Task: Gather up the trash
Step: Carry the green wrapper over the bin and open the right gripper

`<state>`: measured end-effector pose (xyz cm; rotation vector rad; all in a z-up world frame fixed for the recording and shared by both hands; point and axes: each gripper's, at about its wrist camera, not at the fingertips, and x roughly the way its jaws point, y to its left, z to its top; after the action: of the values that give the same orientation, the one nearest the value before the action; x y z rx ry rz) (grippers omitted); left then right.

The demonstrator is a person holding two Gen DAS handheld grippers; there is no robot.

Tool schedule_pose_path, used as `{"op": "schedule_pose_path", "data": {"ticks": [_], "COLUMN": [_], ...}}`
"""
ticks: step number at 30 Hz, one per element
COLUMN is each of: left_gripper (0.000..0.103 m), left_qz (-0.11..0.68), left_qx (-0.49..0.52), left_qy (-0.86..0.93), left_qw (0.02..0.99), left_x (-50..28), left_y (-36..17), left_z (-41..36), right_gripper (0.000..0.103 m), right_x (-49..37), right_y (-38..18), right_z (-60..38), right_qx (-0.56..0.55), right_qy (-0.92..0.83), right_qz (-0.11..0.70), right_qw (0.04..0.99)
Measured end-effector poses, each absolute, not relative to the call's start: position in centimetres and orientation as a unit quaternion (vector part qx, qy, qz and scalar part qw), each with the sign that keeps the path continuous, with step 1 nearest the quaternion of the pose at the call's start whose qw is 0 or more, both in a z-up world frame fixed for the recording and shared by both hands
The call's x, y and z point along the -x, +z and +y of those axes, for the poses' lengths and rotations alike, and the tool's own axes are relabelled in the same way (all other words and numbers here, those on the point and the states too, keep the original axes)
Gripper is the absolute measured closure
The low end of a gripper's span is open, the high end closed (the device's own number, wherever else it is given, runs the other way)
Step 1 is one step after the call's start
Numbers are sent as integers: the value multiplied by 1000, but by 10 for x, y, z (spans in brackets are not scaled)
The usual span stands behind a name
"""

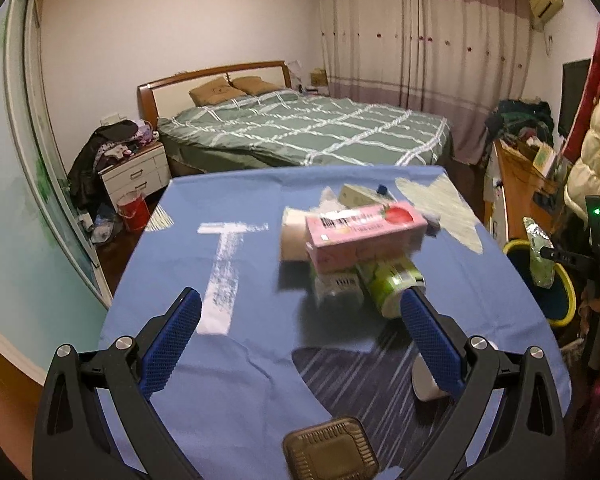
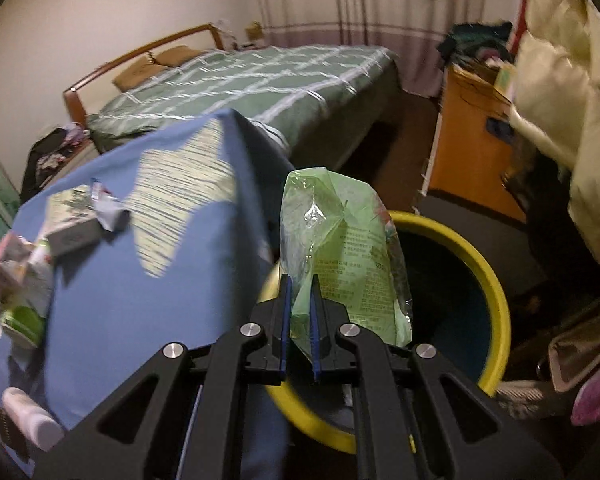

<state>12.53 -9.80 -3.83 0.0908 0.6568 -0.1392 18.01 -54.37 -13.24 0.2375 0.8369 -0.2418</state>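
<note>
Green plastic bag (image 2: 346, 256) is pinched between the nearly closed pads of the right gripper (image 2: 300, 312), hanging above the yellow-rimmed bin (image 2: 496, 292) just beside the blue-clothed table (image 2: 148, 304). Left gripper (image 1: 300, 320) stands wide open over that table, holding nothing. Remaining trash sits on the table: pink carton (image 1: 364, 236), green cup (image 1: 396, 280), brown tray (image 1: 332, 452).
</note>
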Motion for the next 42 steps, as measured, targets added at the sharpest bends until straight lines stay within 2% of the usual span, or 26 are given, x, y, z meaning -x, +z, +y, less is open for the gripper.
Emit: {"op": "schedule_pose_path", "data": {"ticks": [5, 7, 11, 18, 21, 39, 42], "left_gripper": [5, 5, 5, 5, 5, 5, 11], "left_qz": [333, 333, 334, 348, 363, 450, 453], "left_qx": [-54, -55, -55, -60, -67, -82, -80], "left_qy": [-67, -66, -66, -68, -64, -78, -81], "left_qw": [939, 939, 939, 933, 927, 886, 884], "left_x": [-121, -120, -120, -113, -109, -87, -87], "left_y": [-45, -46, -46, -56, -68, -143, -146], "left_z": [-105, -105, -104, -105, -103, -102, -101], "right_gripper": [92, 87, 68, 67, 63, 58, 58], "right_x": [-174, -171, -165, -158, -154, -139, -139], "right_y": [-150, -154, -155, -148, -147, -134, -134], "right_z": [-563, -568, -571, -568, -561, -534, -534], "right_qx": [-126, -128, -127, -127, -128, -128, -128], "right_qy": [-132, -137, -149, -152, -147, -126, -124], "right_qz": [415, 414, 407, 396, 392, 376, 377], "right_qw": [891, 891, 892, 896, 899, 909, 909]}}
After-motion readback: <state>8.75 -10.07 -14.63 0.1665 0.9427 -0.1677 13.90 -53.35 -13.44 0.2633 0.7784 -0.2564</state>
